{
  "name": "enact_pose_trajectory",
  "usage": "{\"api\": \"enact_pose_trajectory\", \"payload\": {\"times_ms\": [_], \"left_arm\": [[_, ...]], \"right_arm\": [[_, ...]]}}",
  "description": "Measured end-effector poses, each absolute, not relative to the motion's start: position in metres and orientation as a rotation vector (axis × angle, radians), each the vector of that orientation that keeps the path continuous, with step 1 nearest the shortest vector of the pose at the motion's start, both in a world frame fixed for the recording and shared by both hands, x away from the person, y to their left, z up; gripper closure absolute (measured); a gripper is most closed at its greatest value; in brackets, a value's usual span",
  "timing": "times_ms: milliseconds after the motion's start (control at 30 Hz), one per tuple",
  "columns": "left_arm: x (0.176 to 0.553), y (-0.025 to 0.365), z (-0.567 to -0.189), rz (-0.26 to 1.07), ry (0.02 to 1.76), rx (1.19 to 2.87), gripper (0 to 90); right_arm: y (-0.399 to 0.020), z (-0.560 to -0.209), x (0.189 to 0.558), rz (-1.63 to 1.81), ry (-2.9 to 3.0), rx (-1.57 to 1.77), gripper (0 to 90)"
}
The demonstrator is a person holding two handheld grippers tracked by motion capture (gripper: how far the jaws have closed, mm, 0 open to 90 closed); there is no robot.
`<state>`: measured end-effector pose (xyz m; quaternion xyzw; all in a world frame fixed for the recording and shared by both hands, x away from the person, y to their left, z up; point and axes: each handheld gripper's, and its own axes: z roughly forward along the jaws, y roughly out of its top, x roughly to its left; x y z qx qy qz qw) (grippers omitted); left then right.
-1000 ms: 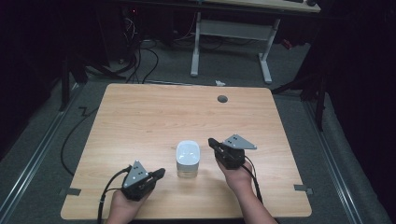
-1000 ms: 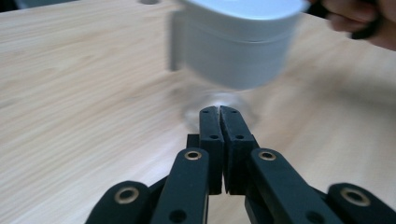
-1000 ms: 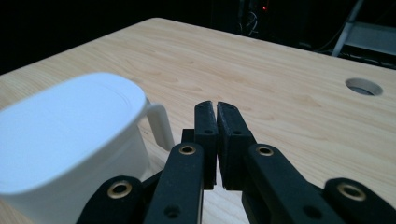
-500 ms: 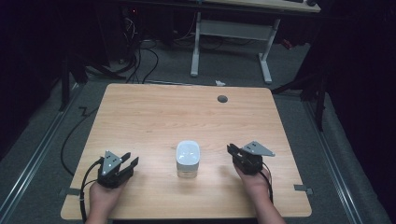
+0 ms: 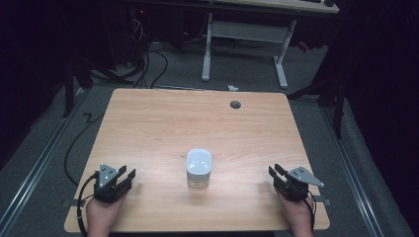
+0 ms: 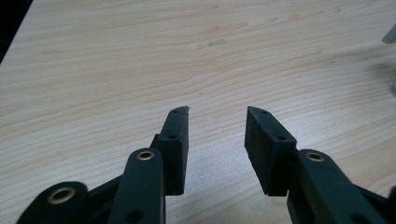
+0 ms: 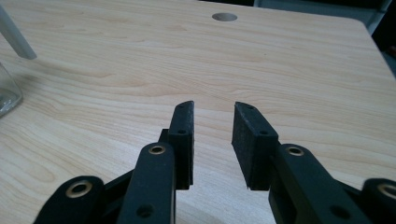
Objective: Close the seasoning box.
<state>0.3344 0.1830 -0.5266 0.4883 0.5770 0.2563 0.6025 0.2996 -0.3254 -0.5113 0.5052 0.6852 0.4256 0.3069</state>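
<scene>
A small clear container with a white lid (image 5: 198, 168) stands upright on the wooden table (image 5: 163, 123), in the middle near the front. My left gripper (image 5: 126, 173) rests low at the front left, well apart from it. Its jaws have just been opening and now stand open over bare wood (image 6: 217, 112). My right gripper (image 5: 274, 171) sits at the front right, about as far from the container on the other side. Its jaws have just been opening too, with nothing between them (image 7: 213, 106). The container's clear wall (image 7: 7, 93) shows at the left edge of the right gripper view.
A round cable hole (image 5: 235, 104) lies near the table's far edge. Beyond the table stands a white desk frame (image 5: 247, 29), with cables on the dark floor (image 5: 148, 59). The table's front edge is close under both hands.
Both hands have moved outward from beside the container toward the table's front corners. Both grippers' jaws, shut a second ago, now stand open.
</scene>
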Motion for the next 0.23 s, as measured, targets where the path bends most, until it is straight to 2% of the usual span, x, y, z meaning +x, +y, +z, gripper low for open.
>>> {"api": "enact_pose_trajectory", "payload": {"times_ms": [233], "left_arm": [[0.3335, 0.1825, -0.5266, 0.594, 1.33, 1.13, 60.9]], "right_arm": [[-0.3238, -0.5149, 0.3058, 1.131, 1.834, 1.344, 69.7]]}}
